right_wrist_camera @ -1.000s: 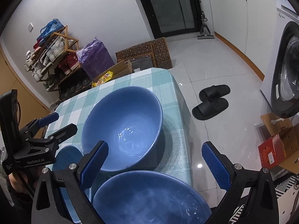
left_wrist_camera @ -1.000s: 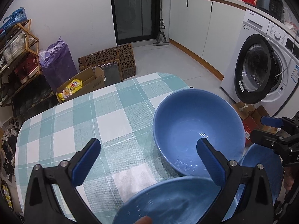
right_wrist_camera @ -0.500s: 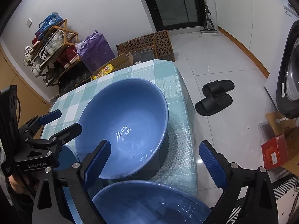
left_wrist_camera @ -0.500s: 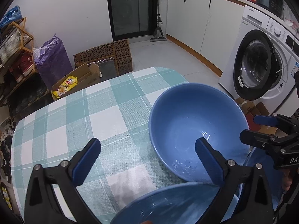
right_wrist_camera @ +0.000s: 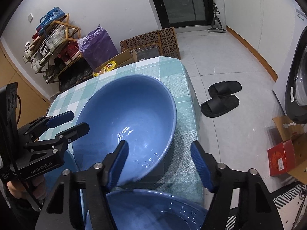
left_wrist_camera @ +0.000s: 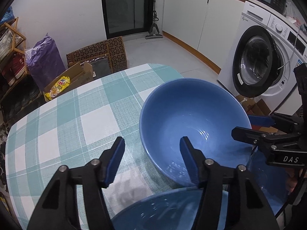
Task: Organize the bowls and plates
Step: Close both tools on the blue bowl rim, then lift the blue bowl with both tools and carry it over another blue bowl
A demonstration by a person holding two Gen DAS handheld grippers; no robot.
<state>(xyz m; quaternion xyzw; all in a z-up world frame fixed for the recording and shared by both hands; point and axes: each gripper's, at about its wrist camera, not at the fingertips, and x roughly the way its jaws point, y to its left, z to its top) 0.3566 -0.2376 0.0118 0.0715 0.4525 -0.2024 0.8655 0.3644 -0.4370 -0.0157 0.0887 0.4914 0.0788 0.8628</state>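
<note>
A large blue bowl (left_wrist_camera: 193,118) sits on the checked tablecloth (left_wrist_camera: 73,118); it also shows in the right wrist view (right_wrist_camera: 132,118). My left gripper (left_wrist_camera: 151,158) is open, its jaws astride the bowl's near left rim. My right gripper (right_wrist_camera: 160,164) is open, astride the bowl's near right rim. A second blue bowl (left_wrist_camera: 163,210) lies below the left gripper. A third blue bowl (right_wrist_camera: 153,210) lies below the right gripper. Neither gripper holds anything.
The table edge (right_wrist_camera: 193,103) drops off to the right of the bowl, with black slippers (right_wrist_camera: 220,99) on the floor. A washing machine (left_wrist_camera: 268,61) stands at the right. Cardboard boxes (left_wrist_camera: 76,76) and a shoe rack (right_wrist_camera: 51,42) are beyond the table.
Both grippers have narrowed their jaws markedly and moved closer over the large bowl's near rim, one on each side.
</note>
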